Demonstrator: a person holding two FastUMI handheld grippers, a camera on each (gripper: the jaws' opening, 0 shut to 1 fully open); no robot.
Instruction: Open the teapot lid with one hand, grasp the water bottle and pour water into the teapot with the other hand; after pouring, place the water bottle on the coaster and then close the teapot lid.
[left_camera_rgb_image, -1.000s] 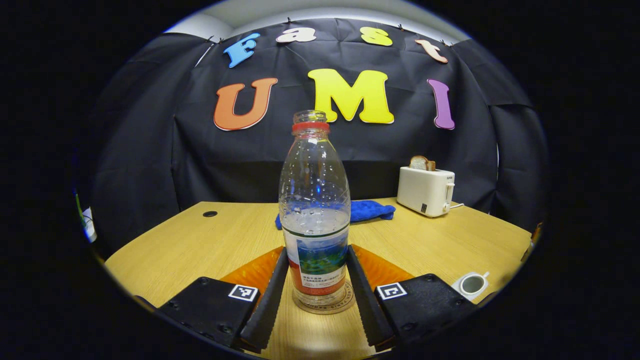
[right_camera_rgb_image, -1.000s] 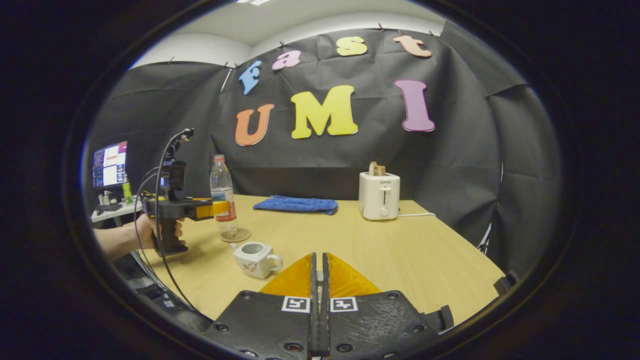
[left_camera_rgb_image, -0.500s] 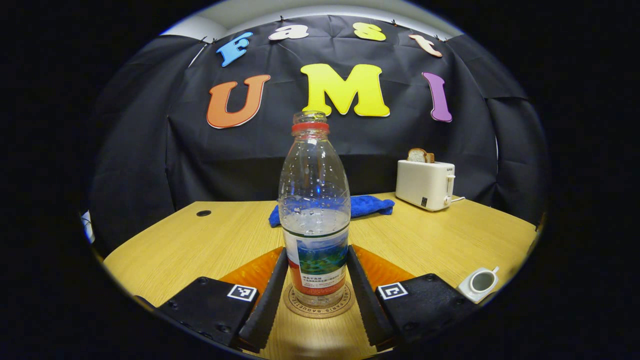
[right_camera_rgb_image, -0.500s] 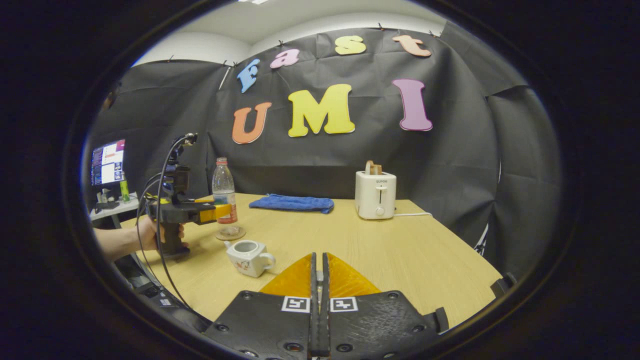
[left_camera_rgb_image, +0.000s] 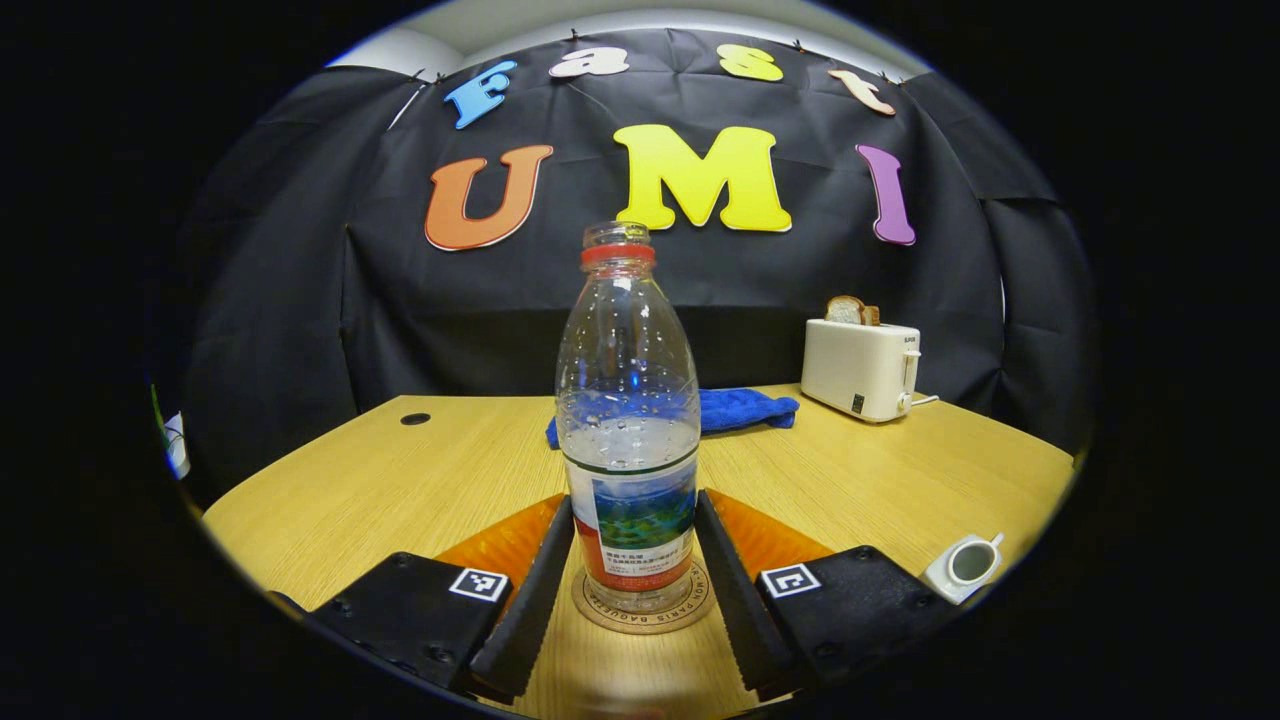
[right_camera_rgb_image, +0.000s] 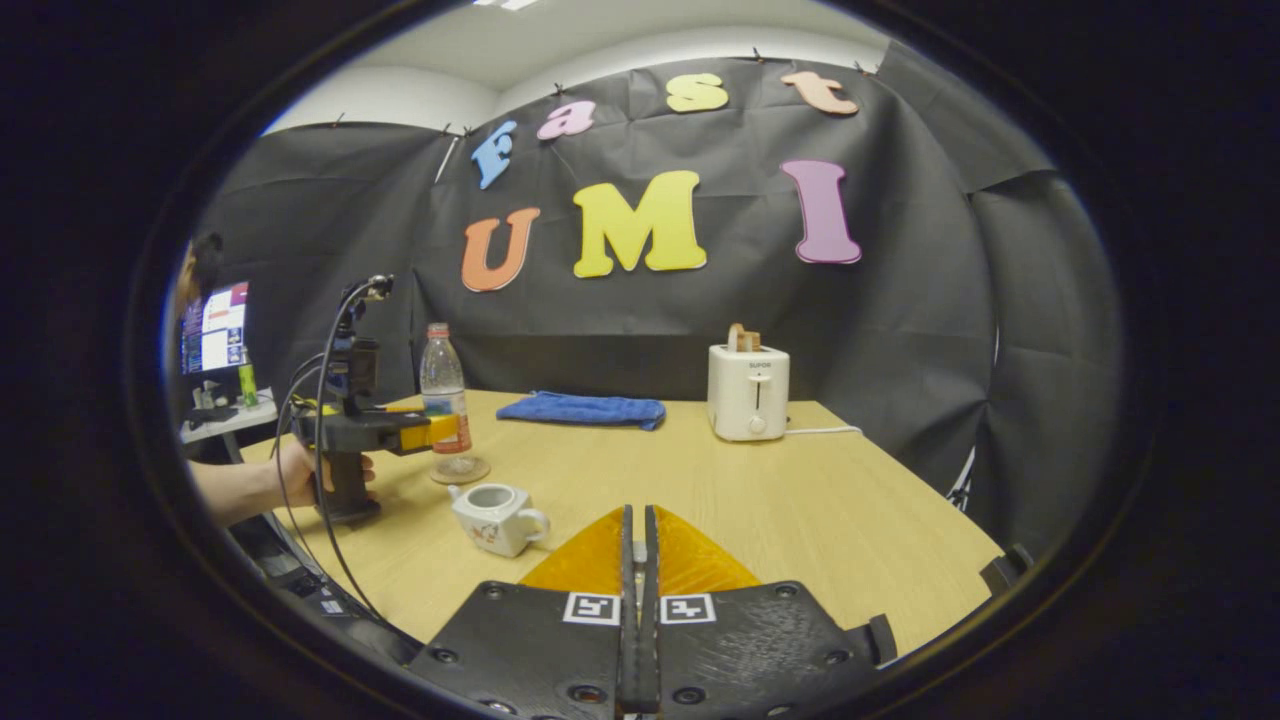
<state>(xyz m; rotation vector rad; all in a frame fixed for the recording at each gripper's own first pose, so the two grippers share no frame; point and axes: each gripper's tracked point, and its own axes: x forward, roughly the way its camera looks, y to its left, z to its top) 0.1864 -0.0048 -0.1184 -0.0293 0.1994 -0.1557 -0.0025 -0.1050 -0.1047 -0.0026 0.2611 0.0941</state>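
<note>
A clear water bottle (left_camera_rgb_image: 630, 430) with a red neck ring, no cap and some water stands upright on the round coaster (left_camera_rgb_image: 690, 610). My left gripper (left_camera_rgb_image: 633, 500) has a finger pressed on each side of its label. The white teapot (left_camera_rgb_image: 965, 565) sits lidless at the far right. In the right gripper view the teapot (right_camera_rgb_image: 495, 515) is left of centre, with the bottle (right_camera_rgb_image: 443, 390), the coaster (right_camera_rgb_image: 470, 472) and the hand-held left gripper (right_camera_rgb_image: 445, 430) behind it. My right gripper (right_camera_rgb_image: 637, 515) is shut above the table, with a pale sliver pinched at its tips, apparently the lid.
A white toaster (right_camera_rgb_image: 748, 390) with bread stands at the back of the wooden table (right_camera_rgb_image: 800, 500), and a blue cloth (right_camera_rgb_image: 585, 408) lies left of it. A monitor (right_camera_rgb_image: 215, 325) is off the table's left side. A hand (right_camera_rgb_image: 300, 475) holds the left gripper.
The left gripper and bottle have settled a little, and the coaster now shows fully under the bottle's base. The right gripper stays shut and has barely shifted.
</note>
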